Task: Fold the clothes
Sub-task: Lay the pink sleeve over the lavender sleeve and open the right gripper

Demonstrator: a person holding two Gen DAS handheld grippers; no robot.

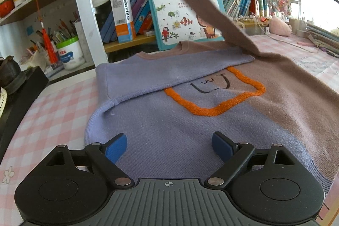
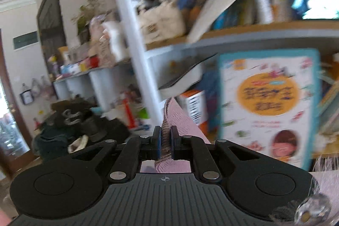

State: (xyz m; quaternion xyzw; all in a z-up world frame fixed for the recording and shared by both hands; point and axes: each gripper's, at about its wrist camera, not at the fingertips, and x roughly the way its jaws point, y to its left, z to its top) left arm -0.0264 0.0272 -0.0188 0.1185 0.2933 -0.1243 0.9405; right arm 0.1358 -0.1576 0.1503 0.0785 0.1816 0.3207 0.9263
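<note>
Right now I am partway through folding the sweater point(image 1: 211, 120), which lies face up on the pink checked tablecloth point(image 1: 53, 103), its body split between purple and brown with an orange fuzzy outline on the chest. The purple sleeve point(image 1: 169, 75) is already laid across the chest, so by my reckoning the step in hand is the matching fold of the brown sleeve point(image 1: 203, 5). My right gripper point(image 2: 165, 141) has its blue pads pressed together on the ribbed cuff of that sleeve, and from the left camera I can see the sleeve stretched up off the table as a long taut strip toward the top of the view, with the bookshelf point(image 1: 131, 43) behind it. My left gripper point(image 1: 169, 147) hovers low over the purple hem with its jaws wide apart and nothing between them; whether it touches the fabric I cannot tell. Next, I judge, I should carry the cuff across the chest and lay the brown sleeve flat over the purple one without dragging the body askew, and the left gripper could pin the hem if it creeps.
</note>
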